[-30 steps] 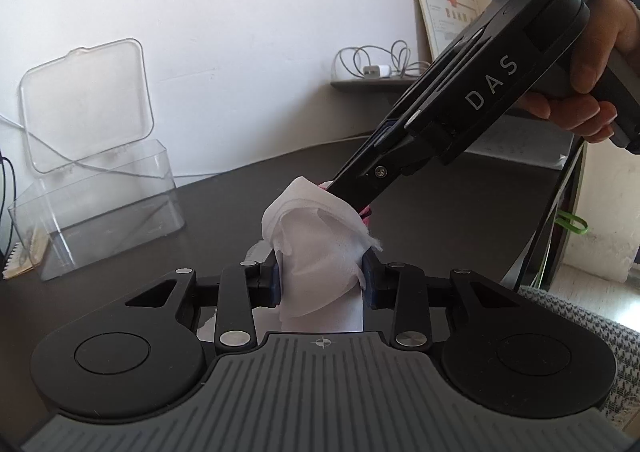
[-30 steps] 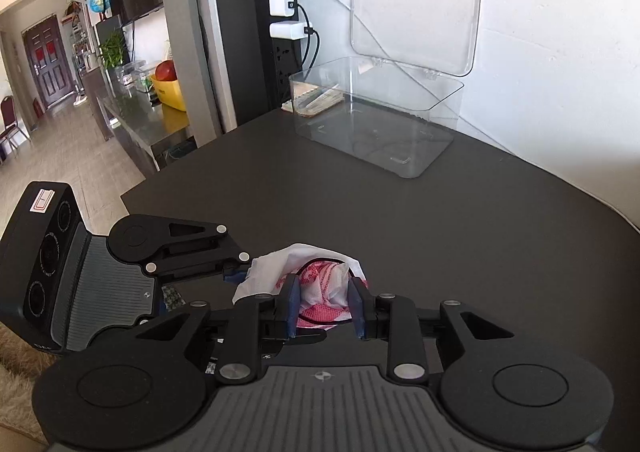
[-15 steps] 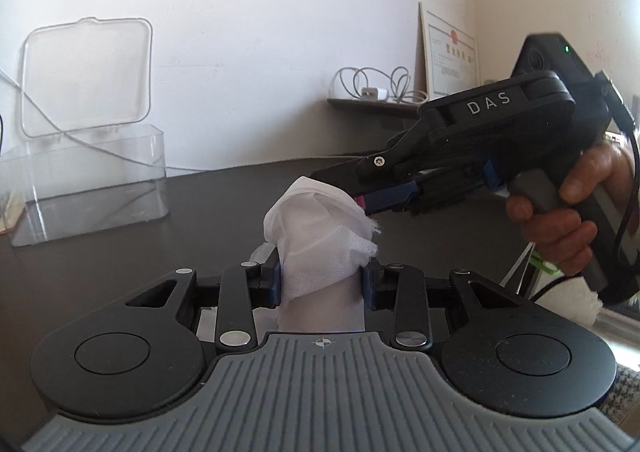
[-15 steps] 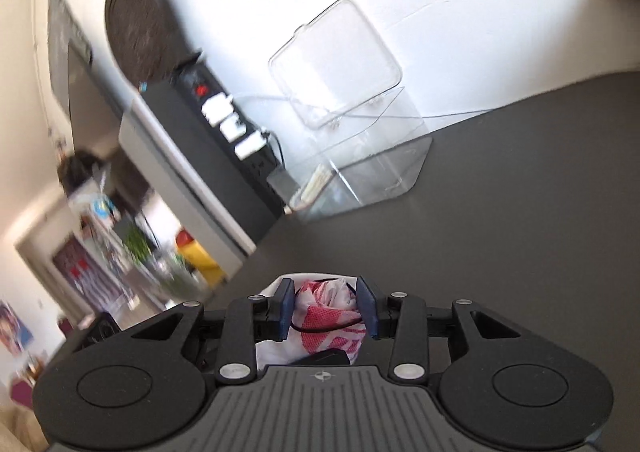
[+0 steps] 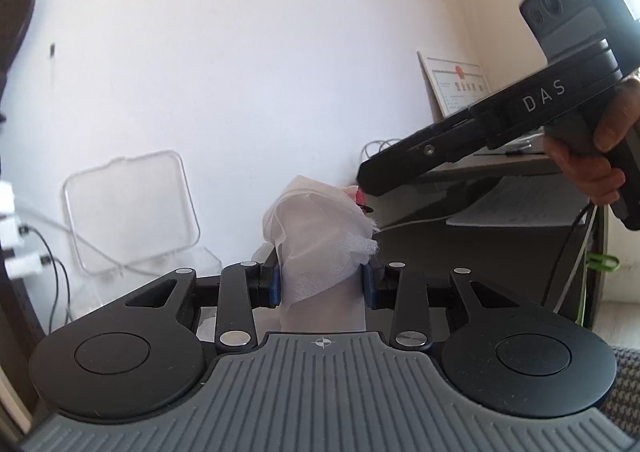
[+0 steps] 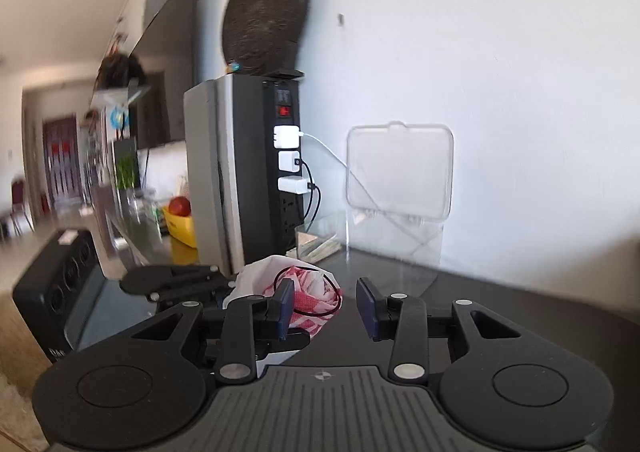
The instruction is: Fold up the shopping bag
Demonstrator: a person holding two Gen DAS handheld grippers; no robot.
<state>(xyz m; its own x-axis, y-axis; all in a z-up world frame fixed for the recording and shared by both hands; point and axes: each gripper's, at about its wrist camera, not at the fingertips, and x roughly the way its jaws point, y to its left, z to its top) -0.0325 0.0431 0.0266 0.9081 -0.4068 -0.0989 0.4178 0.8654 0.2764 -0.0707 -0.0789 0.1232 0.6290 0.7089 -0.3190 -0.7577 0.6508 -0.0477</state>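
Since a moment ago my right tongs have let go of the shopping bag and drawn back, blue pads apart with nothing between them. My left tongs clamp the white bundle upright from both sides. Its red-printed end with a thin black loop seems, through the blur, just beside my right tongs' left pad.

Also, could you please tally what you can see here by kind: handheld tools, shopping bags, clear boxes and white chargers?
Handheld tools: 2, the left tool and the right tool
Shopping bag: 1
Clear box: 1
White chargers: 3
Total: 7
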